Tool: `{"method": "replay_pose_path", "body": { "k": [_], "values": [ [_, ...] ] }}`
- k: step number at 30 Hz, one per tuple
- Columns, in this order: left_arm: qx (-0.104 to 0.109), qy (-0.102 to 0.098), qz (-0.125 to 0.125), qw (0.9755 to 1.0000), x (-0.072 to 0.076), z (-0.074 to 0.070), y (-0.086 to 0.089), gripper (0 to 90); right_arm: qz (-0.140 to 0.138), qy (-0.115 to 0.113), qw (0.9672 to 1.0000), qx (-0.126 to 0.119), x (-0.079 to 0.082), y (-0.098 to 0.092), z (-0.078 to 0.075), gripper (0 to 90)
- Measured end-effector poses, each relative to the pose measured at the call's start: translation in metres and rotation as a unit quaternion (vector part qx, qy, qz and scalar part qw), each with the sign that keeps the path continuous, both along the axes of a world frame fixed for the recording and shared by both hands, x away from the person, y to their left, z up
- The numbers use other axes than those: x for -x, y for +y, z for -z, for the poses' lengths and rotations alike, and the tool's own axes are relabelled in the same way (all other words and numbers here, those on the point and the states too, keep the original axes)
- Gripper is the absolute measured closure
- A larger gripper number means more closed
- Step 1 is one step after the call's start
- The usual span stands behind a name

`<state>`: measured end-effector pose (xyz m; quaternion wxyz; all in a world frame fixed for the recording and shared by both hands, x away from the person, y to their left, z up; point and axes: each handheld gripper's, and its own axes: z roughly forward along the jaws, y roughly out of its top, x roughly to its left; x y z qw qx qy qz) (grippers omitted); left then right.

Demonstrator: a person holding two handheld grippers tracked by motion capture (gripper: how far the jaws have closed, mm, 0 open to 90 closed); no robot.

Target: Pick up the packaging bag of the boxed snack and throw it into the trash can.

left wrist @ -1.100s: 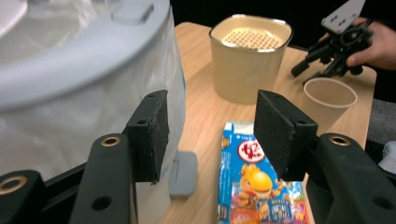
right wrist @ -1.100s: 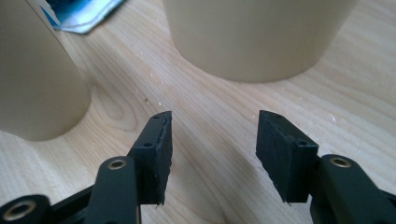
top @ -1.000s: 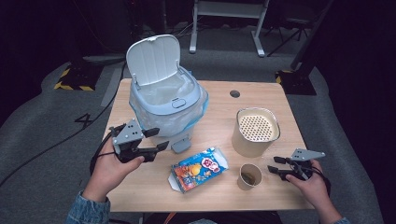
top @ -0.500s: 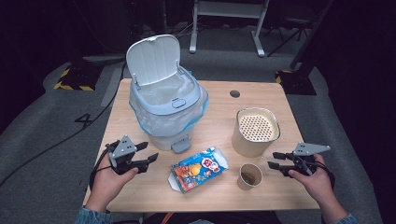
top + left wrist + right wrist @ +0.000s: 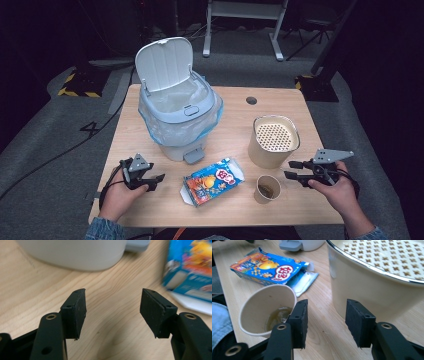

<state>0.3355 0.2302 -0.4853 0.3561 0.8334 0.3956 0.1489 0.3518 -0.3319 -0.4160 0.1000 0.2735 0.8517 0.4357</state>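
A grey pedal bin (image 5: 180, 117) with a blue liner stands at the back left of the table, its lid up. In front of it lies a blue snack box (image 5: 212, 181), flat on the wood. To the box's right stands a paper cup (image 5: 267, 188) with a little brown liquid, and behind the cup a cream canister (image 5: 274, 140) with a perforated lid. My left gripper (image 5: 156, 181) sits low, left of the box. Its jaws have just been opening and hold nothing (image 5: 113, 307). My right gripper (image 5: 288, 169) hovers right of the cup. Its jaws have just been closing on empty air (image 5: 325, 320), between the cup (image 5: 262, 307) and the canister (image 5: 374, 285).
The bin's pedal (image 5: 193, 156) sticks out toward the box. A round cable hole (image 5: 251, 100) marks the table's back right. Bare wood (image 5: 107, 290) lies between the bin's base (image 5: 75, 252) and the left jaws. Dark floor surrounds the table.
My left hand has dropped from beside the bin to the table near the front edge, its jaws spreading wider. My right hand has lifted a little and its jaws have narrowed.
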Motion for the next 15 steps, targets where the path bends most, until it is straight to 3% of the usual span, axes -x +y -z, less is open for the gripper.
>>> {"method": "replay_pose_path", "body": {
  "k": [6, 11, 15],
  "values": [
    [-0.024, 0.008, -0.003, 0.9997, -0.005, 0.013, 0.002, 37.8, -0.012, -0.001, 0.9999, -0.009, 0.0, 0.011, -0.005, 53.0],
    [-0.003, 0.002, -0.008, 1.0, -0.005, 0.017, 0.004, 36.4, -0.029, -0.003, 0.9995, -0.012, -0.002, 0.026, -0.012, 51.0],
    [-0.009, -0.008, -0.006, 0.9999, -0.004, 0.018, 0.003, 33.6, -0.049, -0.006, 0.9988, -0.007, -0.004, 0.041, -0.016, 50.4]
  ]
}}
